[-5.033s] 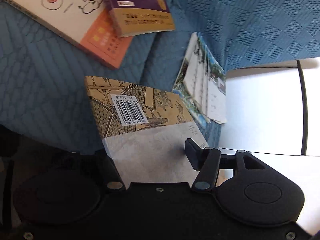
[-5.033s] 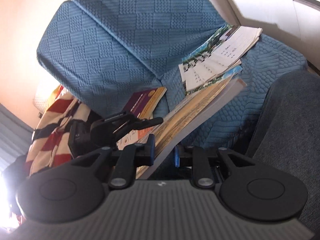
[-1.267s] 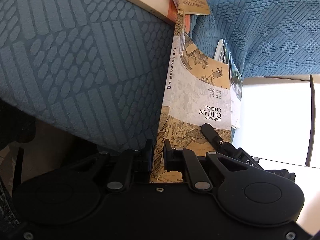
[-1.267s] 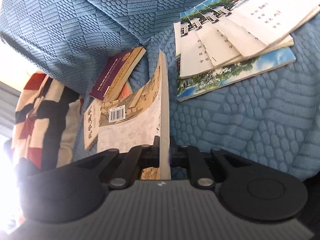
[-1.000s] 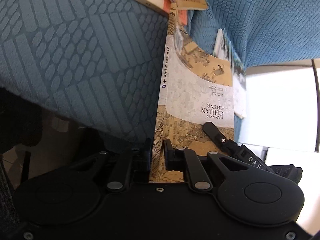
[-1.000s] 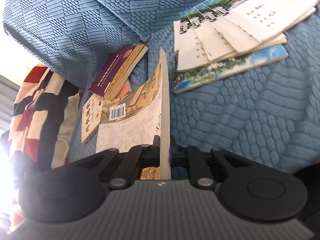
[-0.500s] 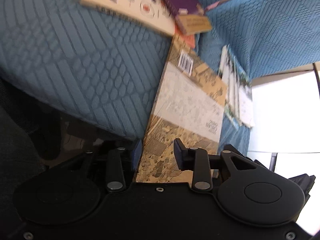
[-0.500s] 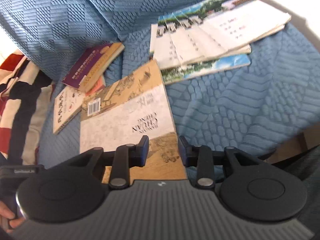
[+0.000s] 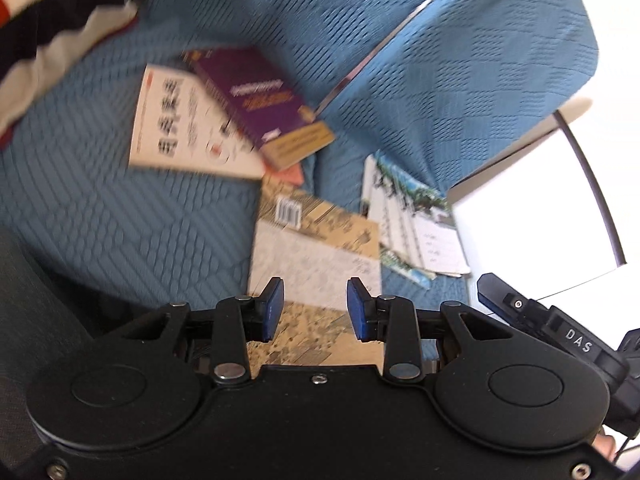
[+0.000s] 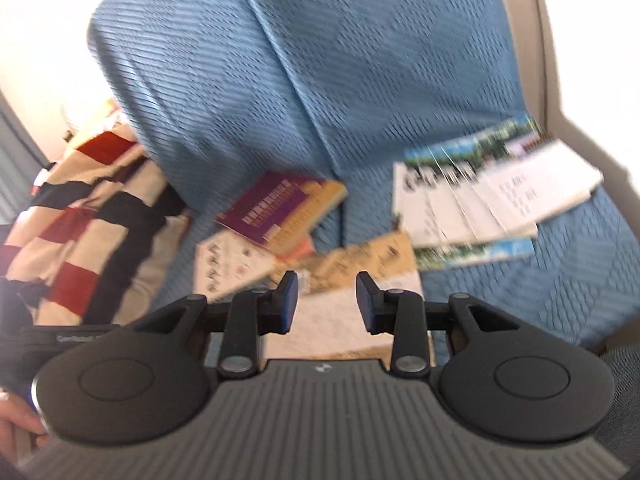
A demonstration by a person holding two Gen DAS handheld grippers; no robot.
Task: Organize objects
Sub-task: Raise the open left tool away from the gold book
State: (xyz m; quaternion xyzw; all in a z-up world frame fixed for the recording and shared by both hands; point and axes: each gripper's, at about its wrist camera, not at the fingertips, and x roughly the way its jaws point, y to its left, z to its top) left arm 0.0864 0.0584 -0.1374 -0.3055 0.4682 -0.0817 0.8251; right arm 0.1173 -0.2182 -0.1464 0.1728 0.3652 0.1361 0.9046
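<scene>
A tan book with a pale band and a barcode [image 9: 316, 248] lies flat on the blue sofa seat [image 9: 100, 220], seen also in the right wrist view as the tan book [image 10: 360, 264]. My left gripper [image 9: 315, 308] hovers above its near end, open, nothing between the blue pads. My right gripper [image 10: 326, 300] hangs open over the same book, apart from it. Behind lie a purple book [image 9: 256, 100] on a white book [image 9: 180, 128]. A fan of booklets [image 9: 412, 224] lies to the right. Both views are blurred.
A striped cushion [image 10: 80, 220] leans at the left end of the sofa. The blue backrest [image 10: 360, 60] rises behind the books. A white surface [image 9: 532, 208] borders the sofa on the right. A hand [image 10: 16, 428] shows at the lower left.
Both grippers let go of the tan book, which tipped from standing on edge to lying flat on the seat. Both then rose away from it, jaws apart.
</scene>
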